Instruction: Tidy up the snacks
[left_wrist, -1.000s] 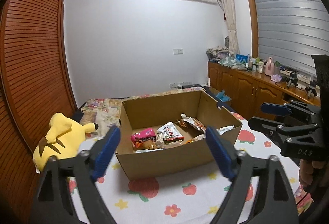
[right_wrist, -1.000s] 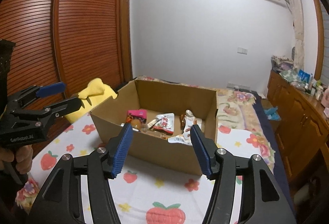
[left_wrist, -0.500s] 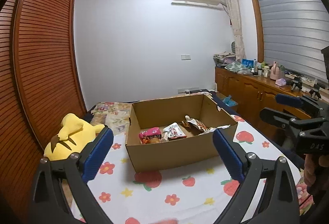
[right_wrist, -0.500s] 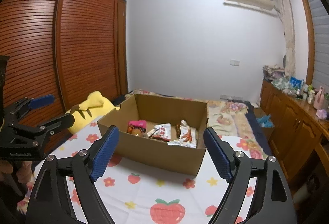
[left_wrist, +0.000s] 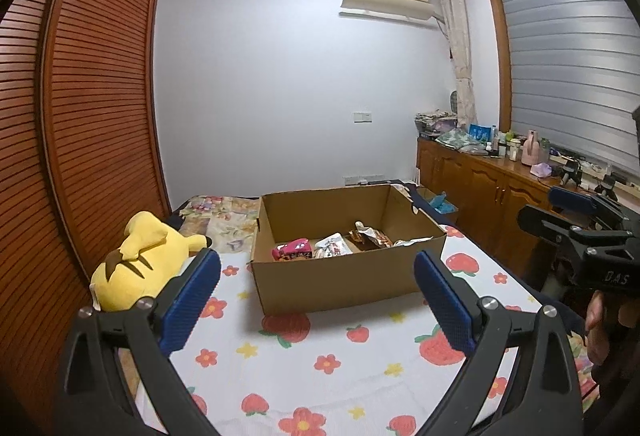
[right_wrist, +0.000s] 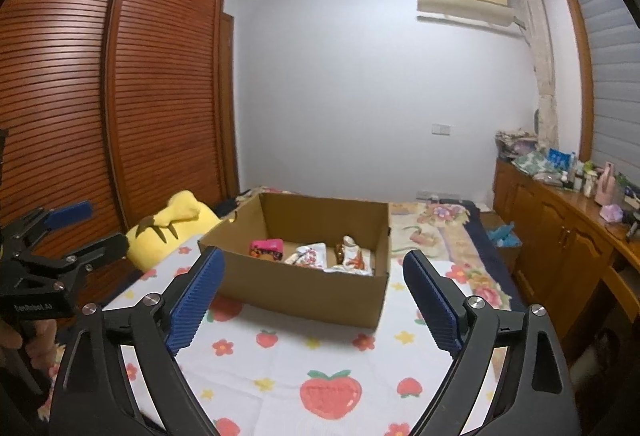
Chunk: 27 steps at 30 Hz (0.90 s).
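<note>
An open cardboard box (left_wrist: pixel 336 280) (right_wrist: pixel 304 288) stands on the strawberry-print bed cover. Inside lie a pink snack pack (left_wrist: pixel 292 248) (right_wrist: pixel 266 248), a white pack (left_wrist: pixel 330 246) (right_wrist: pixel 310 252) and a brown-orange wrapper (left_wrist: pixel 370 236) (right_wrist: pixel 352 256). My left gripper (left_wrist: pixel 316 300) is open and empty, held back from the box's near side. My right gripper (right_wrist: pixel 314 296) is open and empty, also short of the box. Each gripper shows at the edge of the other's view: the right one (left_wrist: pixel 576 232), the left one (right_wrist: pixel 60 236).
A yellow plush toy (left_wrist: pixel 140 256) (right_wrist: pixel 176 226) lies left of the box beside the slatted wooden wardrobe (left_wrist: pixel 80 156). A wooden cabinet (left_wrist: pixel 500 188) with bottles and clutter runs along the right wall. A floral quilt (right_wrist: pixel 436 228) lies behind the box.
Both grippers have pulled back and up from the box, which now looks smaller and farther. The right gripper's jaws have opened wider. The box contents have not moved.
</note>
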### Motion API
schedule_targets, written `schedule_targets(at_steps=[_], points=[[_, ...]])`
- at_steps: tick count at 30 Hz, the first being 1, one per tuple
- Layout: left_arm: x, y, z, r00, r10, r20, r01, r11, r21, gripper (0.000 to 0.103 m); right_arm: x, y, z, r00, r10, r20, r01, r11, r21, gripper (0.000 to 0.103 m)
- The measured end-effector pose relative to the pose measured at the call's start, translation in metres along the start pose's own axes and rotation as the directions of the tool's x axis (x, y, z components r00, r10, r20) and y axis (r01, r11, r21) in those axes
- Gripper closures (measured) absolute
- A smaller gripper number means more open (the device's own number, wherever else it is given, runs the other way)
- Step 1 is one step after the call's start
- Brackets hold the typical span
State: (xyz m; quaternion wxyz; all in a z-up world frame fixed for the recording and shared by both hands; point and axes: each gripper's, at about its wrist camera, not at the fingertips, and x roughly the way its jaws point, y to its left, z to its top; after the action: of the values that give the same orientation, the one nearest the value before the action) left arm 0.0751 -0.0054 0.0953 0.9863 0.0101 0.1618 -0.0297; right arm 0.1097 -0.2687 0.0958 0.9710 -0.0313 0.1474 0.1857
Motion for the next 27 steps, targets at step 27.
schedule_targets(at_steps=[27], points=[[-0.005, 0.003, -0.032, 0.997, 0.009, -0.072, -0.010, 1.000, -0.015, 0.005, -0.022, -0.004, -0.034, 0.998, -0.046, -0.031, 0.048, 0.997, 0.059, 0.009]])
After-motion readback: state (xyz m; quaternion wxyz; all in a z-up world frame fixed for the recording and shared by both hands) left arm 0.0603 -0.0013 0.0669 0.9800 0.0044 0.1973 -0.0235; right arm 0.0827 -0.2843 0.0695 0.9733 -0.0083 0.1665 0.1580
